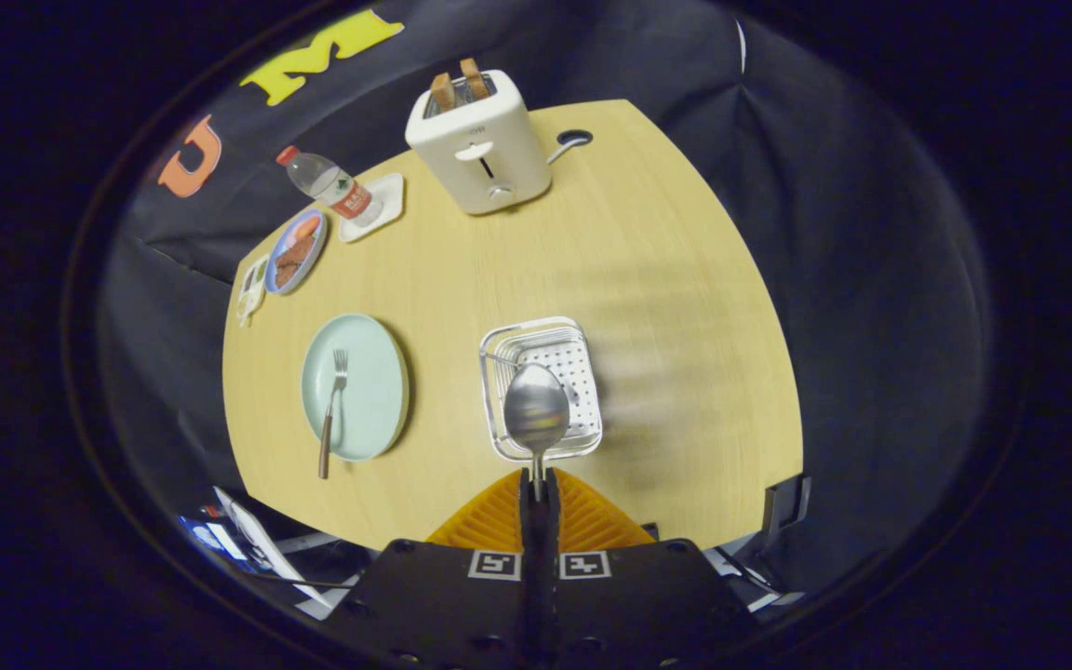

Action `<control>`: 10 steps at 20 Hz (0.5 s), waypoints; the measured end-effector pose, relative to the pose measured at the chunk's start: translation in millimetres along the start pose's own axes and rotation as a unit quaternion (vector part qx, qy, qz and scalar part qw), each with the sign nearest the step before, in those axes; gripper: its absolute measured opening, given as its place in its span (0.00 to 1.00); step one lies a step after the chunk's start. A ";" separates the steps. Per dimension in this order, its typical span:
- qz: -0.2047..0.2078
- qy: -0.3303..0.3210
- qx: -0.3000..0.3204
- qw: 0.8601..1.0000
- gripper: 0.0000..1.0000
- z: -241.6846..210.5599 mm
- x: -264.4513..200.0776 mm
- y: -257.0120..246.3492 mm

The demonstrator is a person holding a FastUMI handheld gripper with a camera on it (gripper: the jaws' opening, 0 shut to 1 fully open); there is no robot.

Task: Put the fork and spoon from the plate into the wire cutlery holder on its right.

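My gripper [537, 484] is shut on the spoon [536, 414], holding its handle so the bowl sticks out ahead of the fingertips. The spoon hangs high above the wire cutlery holder [582, 437], which stands on the wooden table just beyond the fingers. Left of the holder lies a pale green plate [373, 386] with the fork [331, 409] on it; the fork's brown handle reaches over the plate's near rim.
A white toaster [480, 144] with two bread slices stands at the table's far side. Far left are a water bottle [331, 186] on a white coaster, a blue plate of food [296, 251] and a small packet [251, 288]. Bare wood [685, 279] lies right of the holder.
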State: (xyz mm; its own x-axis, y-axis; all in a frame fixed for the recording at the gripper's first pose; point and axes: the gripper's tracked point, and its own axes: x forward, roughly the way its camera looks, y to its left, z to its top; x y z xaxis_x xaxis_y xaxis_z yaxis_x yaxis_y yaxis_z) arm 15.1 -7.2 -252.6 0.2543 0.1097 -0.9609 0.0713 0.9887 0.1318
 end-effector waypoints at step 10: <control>-0.003 0.014 0.048 0.999 0.04 6.9 23.8 -6.6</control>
State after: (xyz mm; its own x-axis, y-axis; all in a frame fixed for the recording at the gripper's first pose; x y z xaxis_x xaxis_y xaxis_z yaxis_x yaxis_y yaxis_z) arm 27.4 -11.8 -274.7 0.2272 0.1069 -0.9680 0.1651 0.9753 0.1465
